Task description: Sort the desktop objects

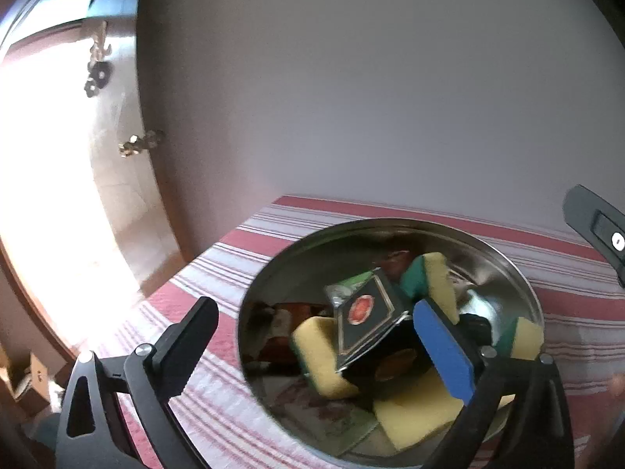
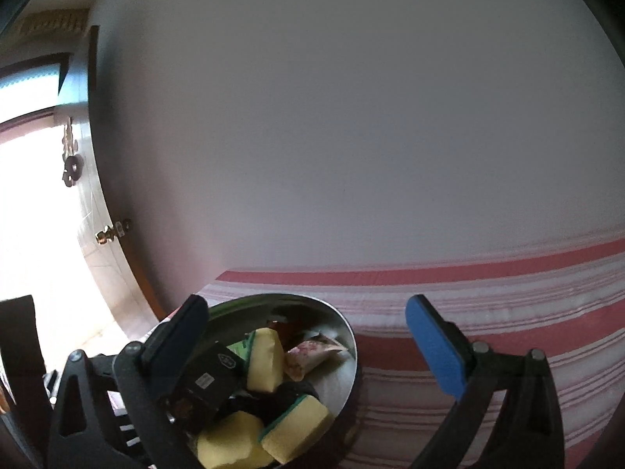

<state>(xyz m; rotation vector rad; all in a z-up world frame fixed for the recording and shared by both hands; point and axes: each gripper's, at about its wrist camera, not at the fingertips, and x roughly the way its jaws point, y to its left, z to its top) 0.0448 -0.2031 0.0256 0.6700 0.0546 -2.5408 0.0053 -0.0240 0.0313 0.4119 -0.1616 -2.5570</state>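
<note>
The left gripper [image 1: 316, 336] hangs with its jaws spread wide over the metal bowl [image 1: 504, 273] and grips nothing; its blue-padded finger lies in front of the black box [image 1: 367, 324] inside. The right gripper [image 2: 308, 324] is equally wide apart and empty, just beside the bowl's rim. Yellow sponges [image 2: 265, 359] and the box fill the bowl on the striped surface [image 2: 508, 312].

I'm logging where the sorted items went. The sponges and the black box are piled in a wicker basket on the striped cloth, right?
Not quite: the container is a round metal bowl, not a wicker basket. The left wrist view shows its shiny rim and reflective wall. The rest holds: the yellow sponges and the black box lie piled in it, on the striped cloth.
</note>
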